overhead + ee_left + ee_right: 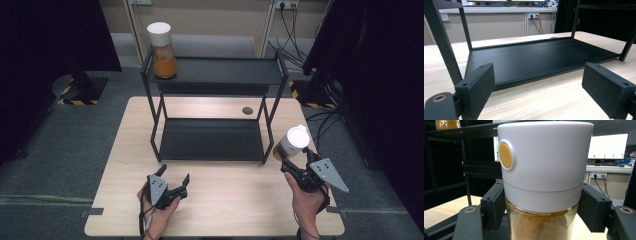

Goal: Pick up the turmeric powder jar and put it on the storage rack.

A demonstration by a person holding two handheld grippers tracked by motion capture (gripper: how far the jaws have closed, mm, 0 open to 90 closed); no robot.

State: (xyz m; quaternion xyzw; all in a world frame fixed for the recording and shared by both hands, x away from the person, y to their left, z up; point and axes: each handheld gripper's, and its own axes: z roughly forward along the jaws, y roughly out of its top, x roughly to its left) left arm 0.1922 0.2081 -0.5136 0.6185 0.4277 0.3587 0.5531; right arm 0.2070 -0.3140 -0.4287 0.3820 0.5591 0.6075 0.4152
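The right claw (291, 161) clamps a white-lidded spice jar (292, 142) just right of the black shelf rack (215, 140), while the left claw (173, 175) gapes empty before it.

Two white-lidded spice jars: one (161, 49) on the rack's top shelf, one (291, 142) held at the right. One black two-tier rack (215, 102). One bench (125, 160). Two grippers: left (174, 176), right (296, 154).

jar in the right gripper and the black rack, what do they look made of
Jar: the body looks like clear glass, since the orange-brown powder shows through it. Its white lid looks like matte plastic, smooth, with an orange round button. The right gripper is shut on the jar just below the lid. Rack: probably metal with a matte black coating, judging by its thin flat shelves and slim square posts.
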